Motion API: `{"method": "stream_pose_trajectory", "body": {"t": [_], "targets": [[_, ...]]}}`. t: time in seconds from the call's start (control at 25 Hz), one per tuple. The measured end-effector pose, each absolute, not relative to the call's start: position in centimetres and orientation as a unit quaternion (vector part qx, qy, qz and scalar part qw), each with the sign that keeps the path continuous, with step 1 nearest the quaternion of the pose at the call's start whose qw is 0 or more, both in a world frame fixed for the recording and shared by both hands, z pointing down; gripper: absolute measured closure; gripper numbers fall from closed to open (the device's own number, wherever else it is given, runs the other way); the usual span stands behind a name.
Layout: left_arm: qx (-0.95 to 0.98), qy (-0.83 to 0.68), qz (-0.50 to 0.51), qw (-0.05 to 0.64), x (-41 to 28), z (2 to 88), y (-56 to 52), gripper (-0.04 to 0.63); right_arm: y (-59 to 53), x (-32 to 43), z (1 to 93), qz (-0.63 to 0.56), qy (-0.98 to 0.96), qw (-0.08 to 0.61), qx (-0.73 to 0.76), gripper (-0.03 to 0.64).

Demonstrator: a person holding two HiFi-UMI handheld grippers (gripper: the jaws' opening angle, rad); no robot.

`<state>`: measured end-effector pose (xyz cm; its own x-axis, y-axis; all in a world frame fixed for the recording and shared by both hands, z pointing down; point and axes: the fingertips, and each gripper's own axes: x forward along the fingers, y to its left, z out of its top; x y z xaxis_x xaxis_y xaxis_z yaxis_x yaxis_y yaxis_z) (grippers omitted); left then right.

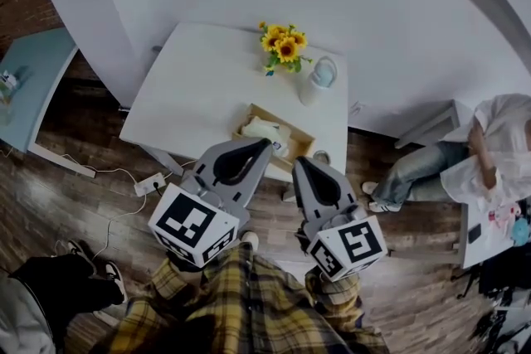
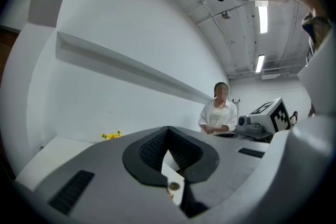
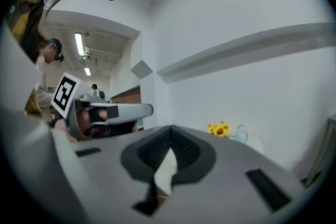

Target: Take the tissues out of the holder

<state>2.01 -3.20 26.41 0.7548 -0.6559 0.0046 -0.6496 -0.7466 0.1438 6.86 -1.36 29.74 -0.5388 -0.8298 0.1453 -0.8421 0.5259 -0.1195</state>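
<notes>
One white worktop [image 1: 199, 87] is seen, with the wooden holder [image 1: 303, 141] set at its near edge. Both grippers are held on the near side of the holder: the left gripper [image 1: 267, 143] and the right gripper [image 1: 299, 161], each with jaws closed together and nothing gripped. The tissues [image 1: 264, 128] are seen packed inside the holder. Sunflowers [image 1: 284, 44] are placed well behind the holder. No tissue is judged removed yet, so the whole task is left.
</notes>
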Motion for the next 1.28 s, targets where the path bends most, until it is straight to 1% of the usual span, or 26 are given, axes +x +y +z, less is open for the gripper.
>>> {"method": "stream_pose_trajectory", "body": {"t": [0.32,0.76,1.08,1.28], "targets": [[0.934,-0.348,-0.012,0.072,1.7,27.0,-8.6,0.58,-6.8,7.0,30.3,0.103,-0.87,0.028,0.482,0.606],[0.955,-0.288,-0.015,0.068,0.2,26.2,-18.8,0.58,-16.4,6.3,29.5,0.105,-0.837,0.017,0.537,0.606],[0.966,-0.242,-0.007,0.088,1.4,26.6,-21.3,0.58,-18.7,6.5,29.6,0.117,-0.812,0.012,0.571,0.606],[0.968,-0.238,-0.006,0.078,2.5,26.7,-22.5,0.58,-19.5,7.4,29.4,0.118,-0.812,0.016,0.571,0.606]]}}
